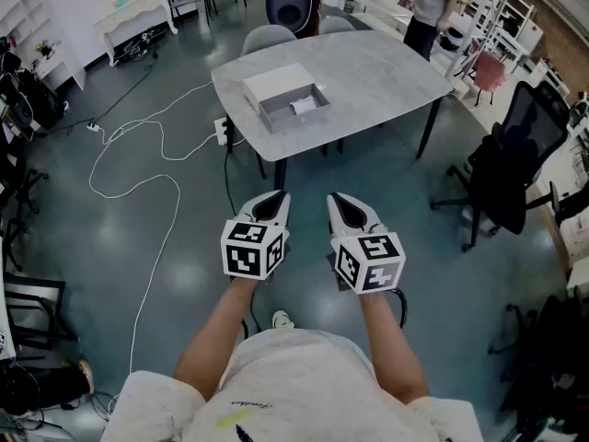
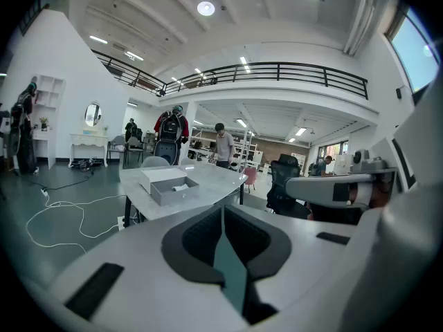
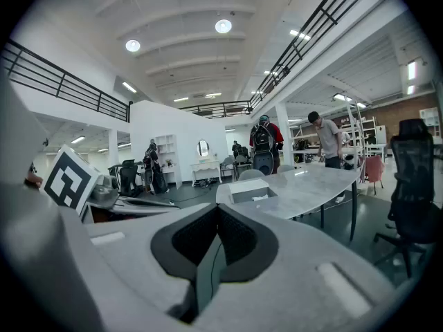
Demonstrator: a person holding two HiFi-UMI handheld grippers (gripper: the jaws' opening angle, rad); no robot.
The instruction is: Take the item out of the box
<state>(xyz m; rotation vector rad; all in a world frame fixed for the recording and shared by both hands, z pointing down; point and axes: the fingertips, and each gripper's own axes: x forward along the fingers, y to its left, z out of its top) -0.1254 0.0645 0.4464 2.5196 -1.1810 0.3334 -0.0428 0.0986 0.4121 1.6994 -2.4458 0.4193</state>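
An open grey box (image 1: 293, 108) sits on the light table (image 1: 386, 67), its white lid (image 1: 276, 82) lying beside it on the far left. A small white item (image 1: 303, 106) lies inside the box. The box also shows far ahead in the left gripper view (image 2: 173, 189) and the right gripper view (image 3: 251, 193). My left gripper (image 1: 273, 203) and right gripper (image 1: 347, 205) hang side by side over the floor, well short of the table. Both are shut with nothing between the jaws.
White cables (image 1: 138, 168) snake across the floor left of the table. A black office chair (image 1: 506, 168) stands at the right, grey chairs (image 1: 271, 35) behind the table. A person (image 1: 428, 3) stands at the far right end. Shelving (image 1: 28, 53) lines the left wall.
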